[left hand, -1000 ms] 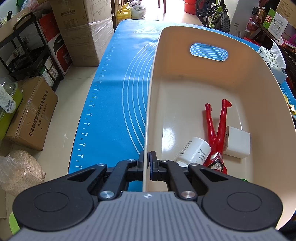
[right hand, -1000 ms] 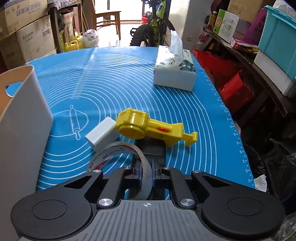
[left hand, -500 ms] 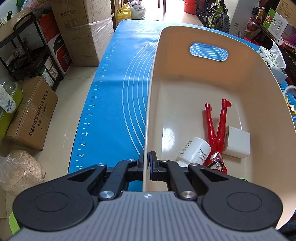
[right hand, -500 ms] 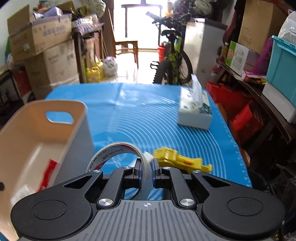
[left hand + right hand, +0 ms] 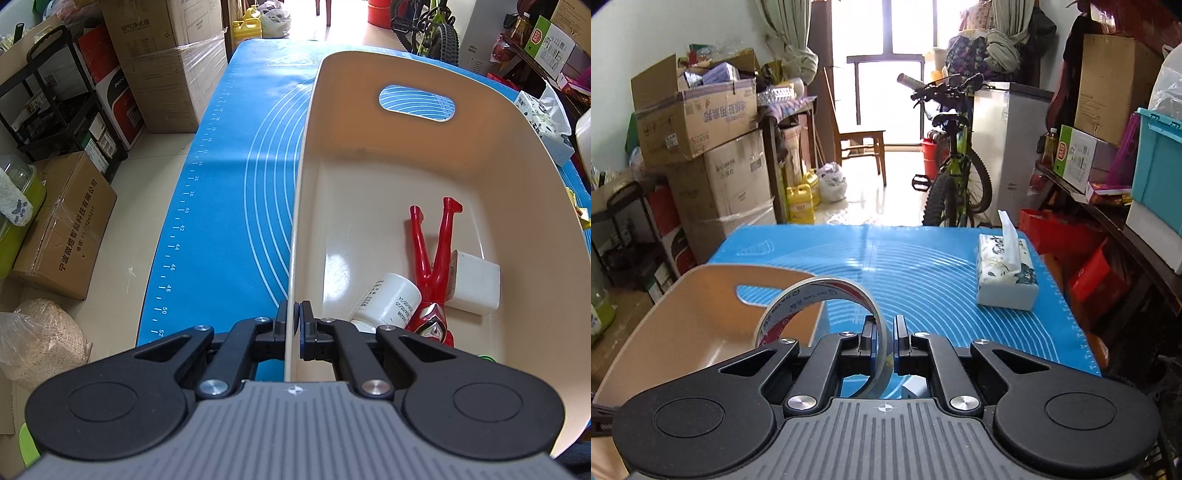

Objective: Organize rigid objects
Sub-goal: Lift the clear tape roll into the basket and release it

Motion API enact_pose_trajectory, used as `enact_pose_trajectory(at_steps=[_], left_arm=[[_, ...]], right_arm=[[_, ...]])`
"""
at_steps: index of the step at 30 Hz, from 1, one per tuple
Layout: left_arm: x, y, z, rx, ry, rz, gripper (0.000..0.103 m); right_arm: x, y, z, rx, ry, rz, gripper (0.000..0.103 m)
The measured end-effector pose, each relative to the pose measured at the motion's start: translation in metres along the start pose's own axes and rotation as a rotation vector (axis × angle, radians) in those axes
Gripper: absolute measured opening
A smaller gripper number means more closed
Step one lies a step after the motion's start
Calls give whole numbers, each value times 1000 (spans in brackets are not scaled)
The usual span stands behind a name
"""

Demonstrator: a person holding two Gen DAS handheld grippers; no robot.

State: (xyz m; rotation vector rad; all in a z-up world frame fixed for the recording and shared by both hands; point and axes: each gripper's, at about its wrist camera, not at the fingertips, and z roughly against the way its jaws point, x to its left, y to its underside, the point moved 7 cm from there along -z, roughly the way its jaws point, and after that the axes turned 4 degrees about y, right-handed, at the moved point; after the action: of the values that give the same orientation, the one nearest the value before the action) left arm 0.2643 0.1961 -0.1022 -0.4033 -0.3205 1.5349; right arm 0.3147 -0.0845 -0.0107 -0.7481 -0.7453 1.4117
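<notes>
My left gripper (image 5: 294, 325) is shut on the near left rim of a cream plastic bin (image 5: 373, 184) on the blue mat (image 5: 236, 192). Inside the bin lie a red toy figure (image 5: 432, 266), a white bottle (image 5: 388, 299) and a white box (image 5: 474, 282). My right gripper (image 5: 884, 341) is shut on a roll of clear tape (image 5: 812, 299), held up in the air beside the bin's right wall (image 5: 701, 314). A white block (image 5: 916, 387) shows just below the right fingers.
A tissue box (image 5: 1004, 277) stands at the mat's right side. Cardboard boxes (image 5: 62, 221) and a black rack (image 5: 55, 110) line the floor to the left. A bicycle (image 5: 953, 166) and a chair (image 5: 864, 140) stand beyond the table's far end. Shelves with red boxes (image 5: 1097, 266) run along the right.
My right gripper has risen with the tape and swung left toward the bin; the yellow toy has dropped out of view. The left gripper and the bin have not moved.
</notes>
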Motion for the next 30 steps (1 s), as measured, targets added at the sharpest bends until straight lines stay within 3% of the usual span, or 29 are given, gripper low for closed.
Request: enact_pose_trajectory(at_steps=[6,16,24,29,30], left_arm=[[-3,0,-1,1,-10,-3,6],[-4,0,0,1,-11,-4,6],[-3,-1,0,1,-12,-5,6],[-3,-1,0,1,-13,-5,6],[-3,-1,0,1,-12,-5,6]], right_arm=[[27,-1,6,-2,-85,20,19],[94,33,-1,81,-216,160,19],[127,73,-17,231,-297,280,20],[135,88,-17,277,-325,340,31],[135,86,-15,276,-331,344,40]])
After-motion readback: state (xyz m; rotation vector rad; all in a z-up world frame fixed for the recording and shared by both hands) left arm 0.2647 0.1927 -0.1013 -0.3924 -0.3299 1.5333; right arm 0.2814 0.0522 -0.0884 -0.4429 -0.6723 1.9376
